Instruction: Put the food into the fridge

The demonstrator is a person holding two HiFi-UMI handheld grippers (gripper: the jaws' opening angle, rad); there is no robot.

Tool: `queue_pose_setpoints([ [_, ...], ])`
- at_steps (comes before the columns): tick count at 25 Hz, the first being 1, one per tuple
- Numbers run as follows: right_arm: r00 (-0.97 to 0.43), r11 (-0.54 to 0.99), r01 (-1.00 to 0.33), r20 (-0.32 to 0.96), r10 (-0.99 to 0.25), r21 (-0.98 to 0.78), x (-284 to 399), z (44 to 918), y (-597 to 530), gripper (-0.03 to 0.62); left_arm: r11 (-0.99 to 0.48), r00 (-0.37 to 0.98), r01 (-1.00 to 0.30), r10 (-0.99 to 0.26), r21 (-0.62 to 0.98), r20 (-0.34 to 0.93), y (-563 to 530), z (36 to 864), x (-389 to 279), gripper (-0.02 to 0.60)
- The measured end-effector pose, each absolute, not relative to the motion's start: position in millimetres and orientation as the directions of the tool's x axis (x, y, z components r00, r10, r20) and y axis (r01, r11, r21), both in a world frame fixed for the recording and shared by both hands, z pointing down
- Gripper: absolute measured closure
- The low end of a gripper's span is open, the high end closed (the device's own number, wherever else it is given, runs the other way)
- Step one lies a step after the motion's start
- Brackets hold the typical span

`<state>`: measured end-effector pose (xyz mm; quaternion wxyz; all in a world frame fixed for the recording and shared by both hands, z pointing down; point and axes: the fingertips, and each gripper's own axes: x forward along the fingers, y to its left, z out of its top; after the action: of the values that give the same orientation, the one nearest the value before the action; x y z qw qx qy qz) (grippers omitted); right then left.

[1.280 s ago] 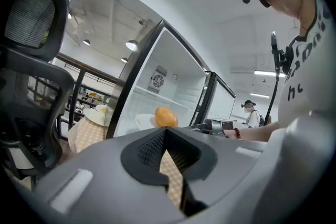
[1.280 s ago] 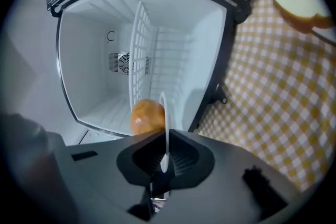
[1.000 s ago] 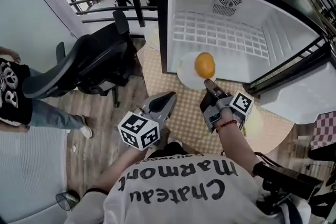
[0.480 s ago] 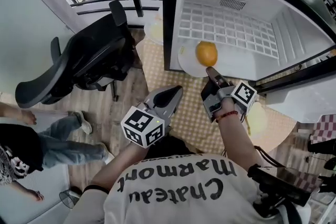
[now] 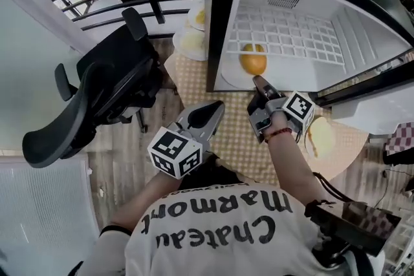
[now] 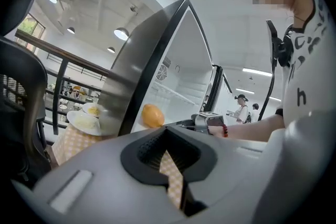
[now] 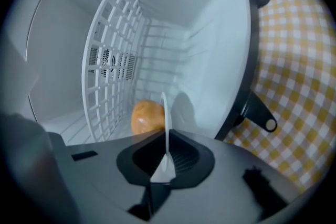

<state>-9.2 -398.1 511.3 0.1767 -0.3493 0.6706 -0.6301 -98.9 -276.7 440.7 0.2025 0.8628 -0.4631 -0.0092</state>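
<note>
Across the fridge [image 5: 362,39] threshold, right hand-held gripper [image 5: 259,81] pinches plate [image 5: 228,77] rim.

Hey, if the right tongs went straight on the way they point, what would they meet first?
Probably the fridge's back wall. The right tongs grip the white plate carrying the orange, pointing in alongside the wire shelf; nothing else seems between, though depth is unclear.
</note>
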Motion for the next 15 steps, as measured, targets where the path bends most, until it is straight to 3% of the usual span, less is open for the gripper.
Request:
queue_pose_setpoints([
  [15,-0.589,-0.09,-0.286,0.249,-0.769,-0.954,-21.1,513.6,-421.8,0.571,-0.58,0.65,-0.743,-0.744,0.334,0.153,-294.1,421.7,-127.0,0.575],
])
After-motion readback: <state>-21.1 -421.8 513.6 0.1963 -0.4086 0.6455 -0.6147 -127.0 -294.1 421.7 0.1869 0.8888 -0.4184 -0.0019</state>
